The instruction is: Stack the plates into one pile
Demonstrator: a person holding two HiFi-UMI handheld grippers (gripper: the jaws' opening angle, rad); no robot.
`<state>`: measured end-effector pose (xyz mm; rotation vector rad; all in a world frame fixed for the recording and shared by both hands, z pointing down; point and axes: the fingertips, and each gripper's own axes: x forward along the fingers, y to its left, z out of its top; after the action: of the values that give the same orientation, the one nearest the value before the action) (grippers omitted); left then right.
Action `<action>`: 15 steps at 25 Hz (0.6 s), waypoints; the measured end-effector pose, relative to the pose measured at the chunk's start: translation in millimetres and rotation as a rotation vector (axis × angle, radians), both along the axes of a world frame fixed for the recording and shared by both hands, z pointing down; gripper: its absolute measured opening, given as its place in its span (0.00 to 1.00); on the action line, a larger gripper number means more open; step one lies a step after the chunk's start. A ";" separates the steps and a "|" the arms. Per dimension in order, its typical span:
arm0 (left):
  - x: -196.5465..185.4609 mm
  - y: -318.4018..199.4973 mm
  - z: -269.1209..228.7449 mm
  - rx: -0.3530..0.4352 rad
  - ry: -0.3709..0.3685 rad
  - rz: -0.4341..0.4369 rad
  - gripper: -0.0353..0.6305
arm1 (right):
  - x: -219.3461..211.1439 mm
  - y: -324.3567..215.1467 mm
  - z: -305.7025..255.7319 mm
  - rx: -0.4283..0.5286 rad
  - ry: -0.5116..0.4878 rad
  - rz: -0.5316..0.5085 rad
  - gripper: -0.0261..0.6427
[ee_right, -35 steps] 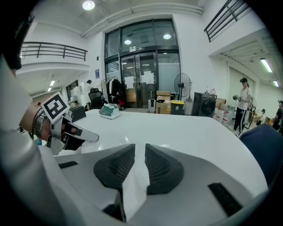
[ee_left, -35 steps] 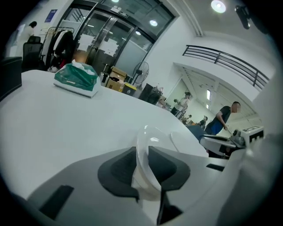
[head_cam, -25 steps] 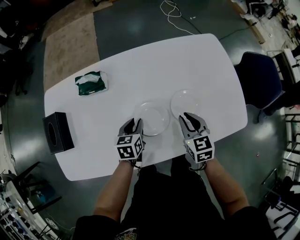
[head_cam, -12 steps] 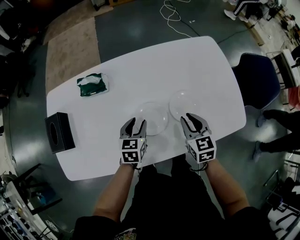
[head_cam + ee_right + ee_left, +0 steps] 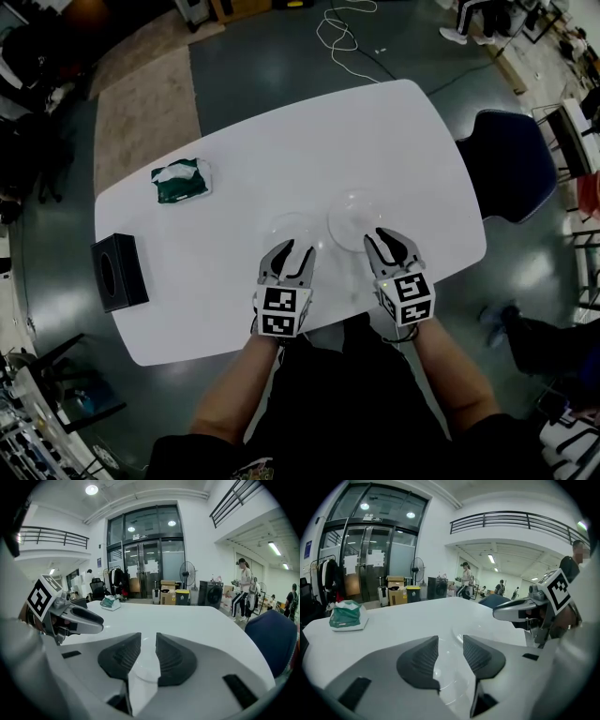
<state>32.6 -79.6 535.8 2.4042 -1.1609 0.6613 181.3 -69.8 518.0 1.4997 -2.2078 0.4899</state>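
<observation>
Both sets of jaws have just been opening: the left gripper (image 5: 296, 251) is standing wide, the right gripper (image 5: 386, 242) about half apart, neither pressing on anything. The left gripper has swung right, over the near rim of the left plate (image 5: 291, 227). The right plate (image 5: 354, 214) is lying just beside it on the table (image 5: 281, 141), so nothing is stacked yet; a grasp seems next.

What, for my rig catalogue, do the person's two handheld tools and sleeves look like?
The left tool and right tool are white-bodied, two-jawed, with dark ribbed pads. Each carries a cube of black-and-white square markers. No cables show. Forearms are bare below dark clothing.
</observation>
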 end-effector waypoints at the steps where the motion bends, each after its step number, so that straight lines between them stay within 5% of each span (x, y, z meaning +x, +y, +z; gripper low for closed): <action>1: 6.7 0.1 -0.5 0.003 0.000 0.008 0.32 | 4.0 -1.2 0.4 0.000 -0.002 -0.001 0.21; 15: 105.2 8.5 9.2 0.029 -0.069 0.152 0.32 | 54.2 -18.2 22.4 -0.048 -0.023 -0.062 0.23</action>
<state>137.8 -71.0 544.9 2.5306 -1.0280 0.7857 235.5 -88.0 540.4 1.4031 -2.2369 0.5378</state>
